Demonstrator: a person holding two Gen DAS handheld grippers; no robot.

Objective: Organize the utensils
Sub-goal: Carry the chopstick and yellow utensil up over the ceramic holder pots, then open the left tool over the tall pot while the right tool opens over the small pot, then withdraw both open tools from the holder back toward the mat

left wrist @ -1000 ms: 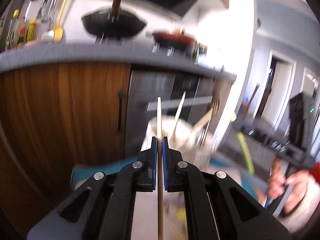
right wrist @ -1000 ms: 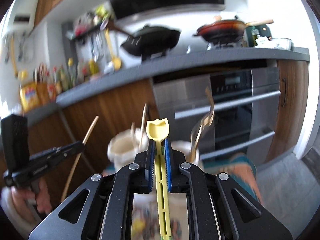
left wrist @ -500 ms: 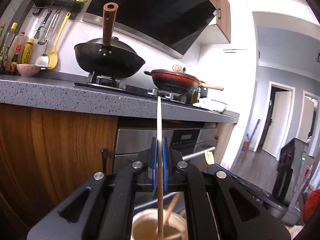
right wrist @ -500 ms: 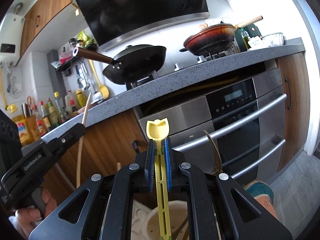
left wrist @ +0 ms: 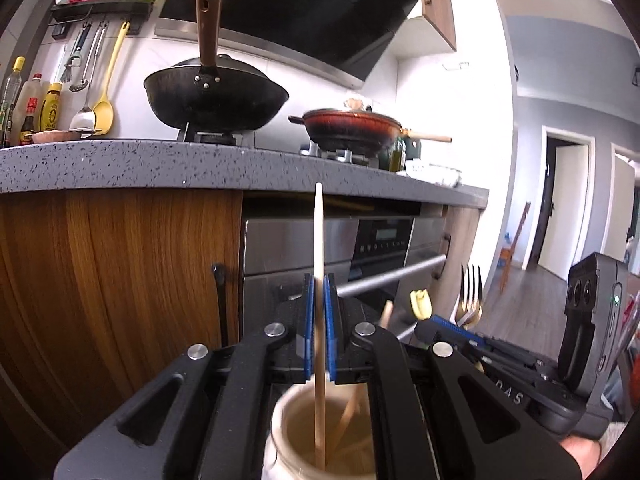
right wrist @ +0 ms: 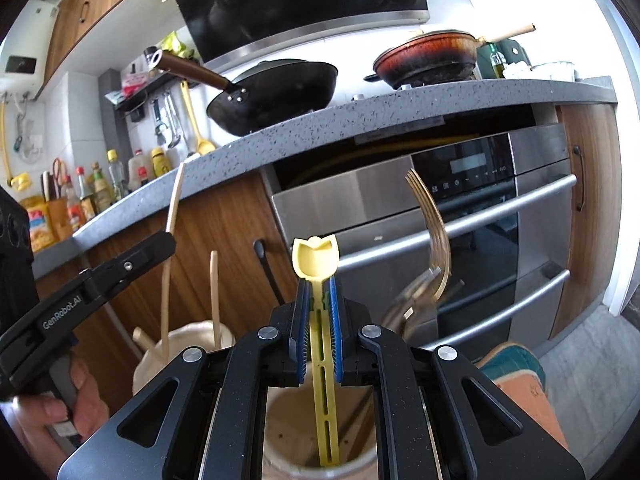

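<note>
My left gripper (left wrist: 319, 304) is shut on a wooden chopstick (left wrist: 318, 240) that stands upright, its lower end inside a cream utensil jar (left wrist: 296, 432) holding other wooden sticks. My right gripper (right wrist: 318, 300) is shut on a yellow plastic utensil (right wrist: 316, 258), whose lower end hangs in a second cream jar (right wrist: 320, 432). In the right wrist view the left gripper (right wrist: 160, 240) holds the chopstick (right wrist: 174, 216) over the left jar (right wrist: 188, 340). A gold fork (right wrist: 434, 236) stands by the right jar; it also shows in the left wrist view (left wrist: 471, 296).
A grey stone counter (left wrist: 160, 168) runs across above, with a black wok (left wrist: 216, 98) and a red pan (left wrist: 352, 128) on the hob. A steel oven (right wrist: 460, 216) and wooden cabinet doors (left wrist: 112, 280) stand behind the jars. Bottles (left wrist: 28, 108) line the counter's left end.
Both grippers tilted up from the floor area to face the counter, then lowered slightly. The chopstick's and the yellow utensil's lower ends now sit in the jars.
</note>
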